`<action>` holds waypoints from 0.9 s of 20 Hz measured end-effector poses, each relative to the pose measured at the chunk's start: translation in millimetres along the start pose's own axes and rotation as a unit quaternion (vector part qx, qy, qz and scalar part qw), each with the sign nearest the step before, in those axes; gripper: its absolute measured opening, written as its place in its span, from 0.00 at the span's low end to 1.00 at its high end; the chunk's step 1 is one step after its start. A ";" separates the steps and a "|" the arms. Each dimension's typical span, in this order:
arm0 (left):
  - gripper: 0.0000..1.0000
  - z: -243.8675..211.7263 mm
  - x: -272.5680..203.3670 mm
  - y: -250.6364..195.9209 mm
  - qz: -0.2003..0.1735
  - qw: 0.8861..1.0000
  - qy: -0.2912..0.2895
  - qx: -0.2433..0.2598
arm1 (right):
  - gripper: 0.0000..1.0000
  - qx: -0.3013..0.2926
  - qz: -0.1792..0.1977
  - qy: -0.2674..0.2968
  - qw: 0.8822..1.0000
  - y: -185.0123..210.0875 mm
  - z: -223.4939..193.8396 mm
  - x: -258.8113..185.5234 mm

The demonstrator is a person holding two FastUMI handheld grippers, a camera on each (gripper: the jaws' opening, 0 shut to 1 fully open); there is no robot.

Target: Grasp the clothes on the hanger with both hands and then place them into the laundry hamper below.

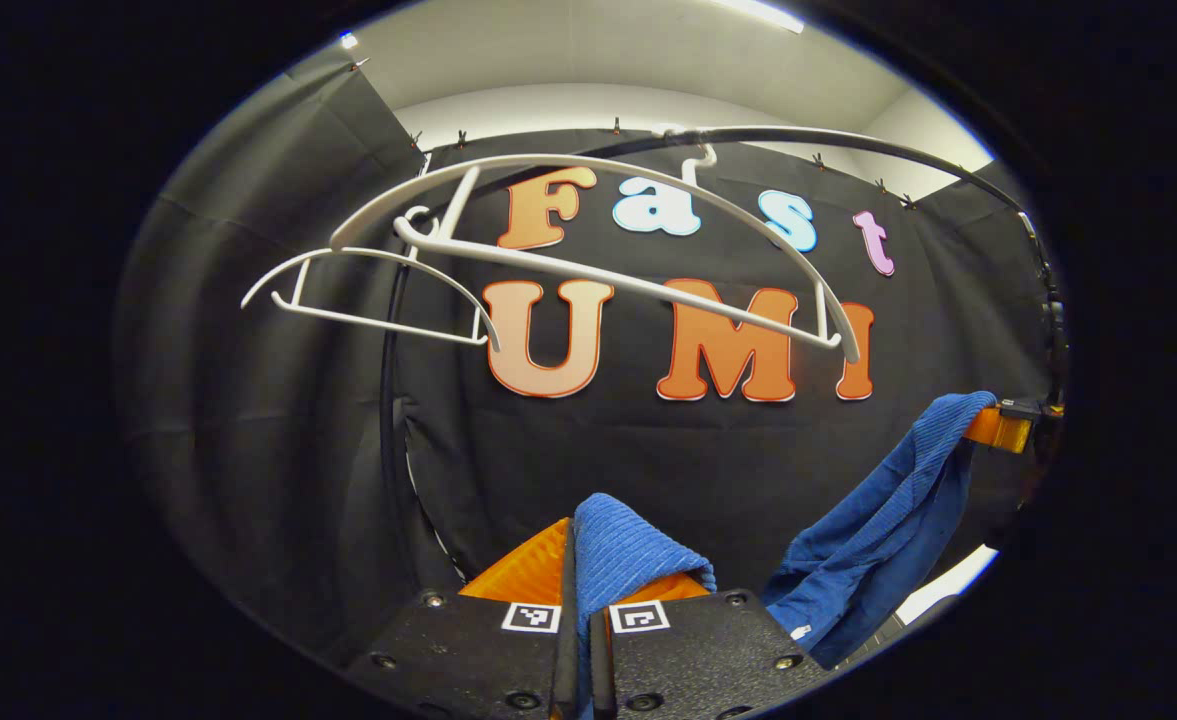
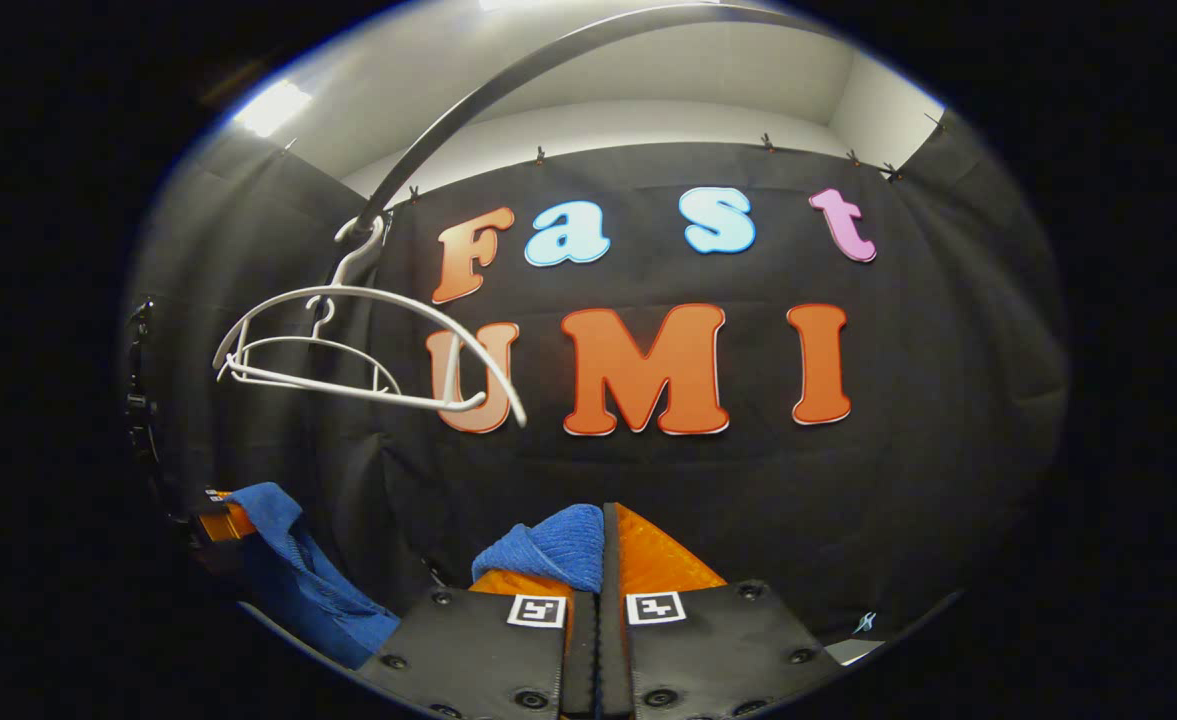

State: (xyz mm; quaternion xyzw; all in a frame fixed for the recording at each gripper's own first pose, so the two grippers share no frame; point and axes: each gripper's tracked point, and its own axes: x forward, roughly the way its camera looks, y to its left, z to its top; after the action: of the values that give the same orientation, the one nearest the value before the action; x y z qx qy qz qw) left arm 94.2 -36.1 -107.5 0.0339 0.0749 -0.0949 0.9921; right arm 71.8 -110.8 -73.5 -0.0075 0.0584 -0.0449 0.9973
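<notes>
A blue ribbed garment (image 1: 878, 530) hangs slack between my two grippers, off the hangers. My left gripper (image 1: 583, 560) is shut on one end of it, and blue cloth bulges over its orange fingers (image 1: 523, 575). The other end runs up to my right gripper (image 1: 998, 425) at the right edge of the left gripper view. In the right gripper view my right gripper (image 2: 603, 550) is shut on a fold of the blue garment (image 2: 548, 550), and the cloth (image 2: 298, 585) droops from my left gripper (image 2: 223, 520) at the lower left. Two bare white hangers (image 1: 588, 260) hang from the rail above.
A dark curved rail (image 1: 848, 145) arches overhead, and the white hangers (image 2: 348, 350) dangle from it tilted. The black booth cloth closes the back and sides. A pale strip of floor or surface (image 1: 948, 585) shows at the lower right.
</notes>
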 end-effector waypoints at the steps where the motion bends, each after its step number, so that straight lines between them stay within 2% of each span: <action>1: 0.05 -8.5 0.9 -2.4 -0.002 1.000 0.010 -0.006 | 0.09 0.002 0.011 0.016 1.000 8.1 -11.4 1.1; 5: 0.05 -44.3 3.6 -18.1 -0.019 0.997 0.059 -0.052 | 0.09 0.012 0.048 0.080 0.996 36.2 -62.2 6.9; 8: 0.05 -84.1 -3.7 -32.6 -0.030 0.990 0.113 -0.079 | 0.09 0.023 0.070 0.146 0.987 58.3 -113.0 3.3; 11: 0.05 -120.7 -10.9 -53.1 -0.043 0.978 0.169 -0.115 | 0.09 0.047 0.089 0.212 0.972 82.3 -164.7 -1.4; 14: 0.05 -155.7 -19.1 -64.0 -0.048 0.970 0.220 -0.087 | 0.09 0.062 0.090 0.287 0.952 94.4 -217.8 -13.2; 18: 0.06 -198.7 -39.5 -86.8 -0.068 0.949 0.289 -0.108 | 0.09 0.082 0.073 0.365 0.925 96.9 -270.7 -31.8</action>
State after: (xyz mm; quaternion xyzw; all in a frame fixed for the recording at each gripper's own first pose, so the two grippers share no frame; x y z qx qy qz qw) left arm 10.8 -97.7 -302.0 -0.0524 0.3701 -0.1400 0.9169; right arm 17.2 -14.1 -340.5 0.0955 0.4145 0.0235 0.9047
